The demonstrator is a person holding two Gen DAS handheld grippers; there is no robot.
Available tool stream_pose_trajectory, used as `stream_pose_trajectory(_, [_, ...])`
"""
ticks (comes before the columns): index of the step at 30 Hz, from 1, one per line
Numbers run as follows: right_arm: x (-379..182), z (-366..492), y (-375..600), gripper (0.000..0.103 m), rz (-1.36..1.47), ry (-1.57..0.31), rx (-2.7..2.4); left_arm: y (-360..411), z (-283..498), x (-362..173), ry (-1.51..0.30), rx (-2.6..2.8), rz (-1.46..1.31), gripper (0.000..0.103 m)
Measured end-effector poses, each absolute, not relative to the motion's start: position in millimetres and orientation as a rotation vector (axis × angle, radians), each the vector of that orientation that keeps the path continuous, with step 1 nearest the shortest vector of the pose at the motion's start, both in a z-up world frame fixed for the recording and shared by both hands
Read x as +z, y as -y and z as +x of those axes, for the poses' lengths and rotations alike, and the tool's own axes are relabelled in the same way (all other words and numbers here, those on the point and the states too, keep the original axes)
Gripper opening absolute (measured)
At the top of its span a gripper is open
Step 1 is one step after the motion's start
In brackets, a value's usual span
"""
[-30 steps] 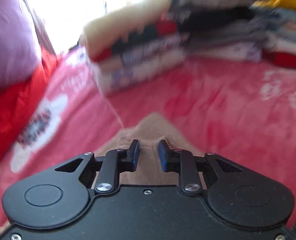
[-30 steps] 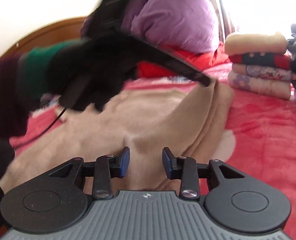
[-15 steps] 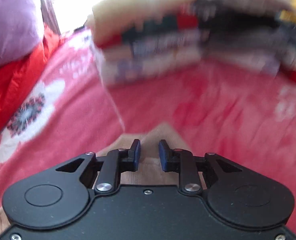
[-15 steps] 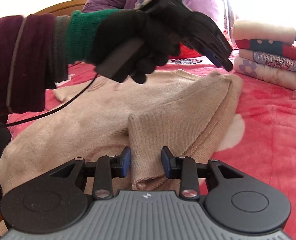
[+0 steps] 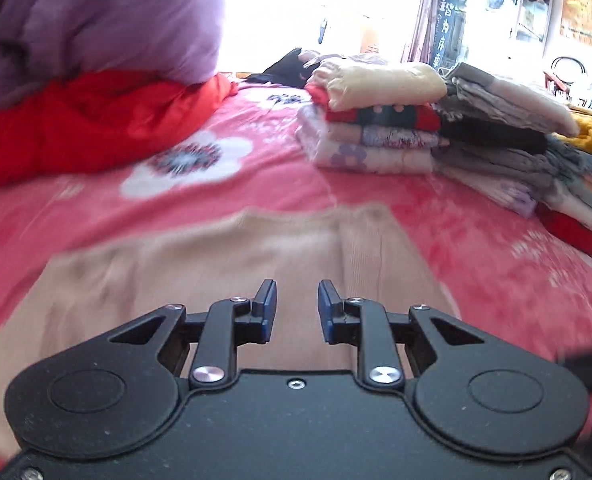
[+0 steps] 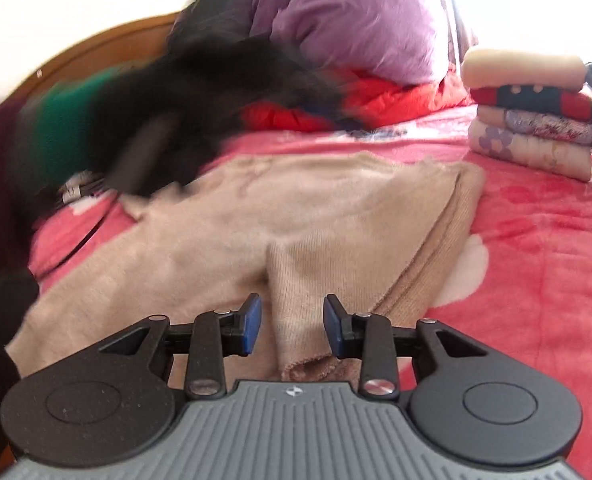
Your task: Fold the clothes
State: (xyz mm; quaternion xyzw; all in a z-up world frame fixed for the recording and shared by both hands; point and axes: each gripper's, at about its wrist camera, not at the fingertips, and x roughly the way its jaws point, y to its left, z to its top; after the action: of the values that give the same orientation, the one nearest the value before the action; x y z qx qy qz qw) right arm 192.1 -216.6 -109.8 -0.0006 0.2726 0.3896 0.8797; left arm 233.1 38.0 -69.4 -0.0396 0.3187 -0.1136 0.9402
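Observation:
A beige sweater (image 5: 224, 264) lies spread on the pink bedspread (image 5: 475, 260). My left gripper (image 5: 296, 300) hovers over its ribbed edge, jaws open with nothing between the pads. In the right wrist view the same sweater (image 6: 296, 208) has a sleeve (image 6: 296, 280) folded across its body. The sleeve's cuff lies below the gap of my right gripper (image 6: 292, 316), which is open and does not pinch it. A blurred black-gloved hand (image 6: 200, 92) with a green cuff carries the left gripper above the sweater's far left part.
Stacks of folded clothes (image 5: 375, 120) stand at the back right of the bed, with the nearest stack (image 6: 527, 120) also in the right wrist view. A purple duvet (image 5: 96, 20) and a red quilt (image 5: 76, 128) are piled at the back left. A wooden headboard (image 6: 108, 52) stands behind.
The left gripper swung away from the sweater's right fold toward its left side, and the cloth now lies flat beneath it. The folded sleeve stays across the body. The right gripper kept still.

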Motion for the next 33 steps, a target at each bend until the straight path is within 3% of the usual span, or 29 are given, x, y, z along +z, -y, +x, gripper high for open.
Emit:
stream_pose_trajectory(2, [-106,185,223,0.035,0.026,-0.537,0.799,-65,196,-75,-0.645,-0.181,-0.165,0.022])
stream_pose_trajectory(3, [-104,181,225,0.035,0.036,-0.523,0.791,-82,180,-78,-0.631,-0.139,-0.23,0.027])
stream_pose_trajectory(6, [-103,169,226,0.035,0.027,-0.513,0.754,-133,142,-88,-0.585,-0.013,-0.423,0.066])
stream_pose_trajectory(7, [-104,166,225,0.035,0.025,-0.518,0.738,-150,136,-91,-0.581,0.033,-0.481,0.066])
stream_pose_trajectory(16, [-92,119,218,0.035,0.003,-0.514,0.626,-214,110,-109,-0.555,0.061,-0.756,0.065])
stream_pose_trajectory(21, [-84,65,195,0.035,-0.134,-0.494,0.652,-147,113,-96,-0.639,-0.314,-0.567,0.065])
stream_pose_trajectory(27, [-89,30,195,0.035,-0.171,-0.554,0.632,-66,130,-123,-0.756,-0.473,-0.63,0.065])
stream_pose_trajectory(29, [-103,28,190,0.035,-0.234,-0.629,0.627,-48,141,-136,-0.81,-0.463,-0.638,0.056])
stream_pose_trajectory(30, [-115,29,186,0.035,-0.288,-0.696,0.611,-41,146,-144,-0.846,-0.448,-0.647,0.032])
stream_pose_trajectory(31, [-121,27,186,0.036,-0.307,-0.697,0.6,-37,148,-149,-0.871,-0.444,-0.661,0.026])
stream_pose_trajectory(33, [-116,24,189,0.036,-0.3,-0.692,0.596,-36,151,-150,-0.887,-0.456,-0.688,0.026])
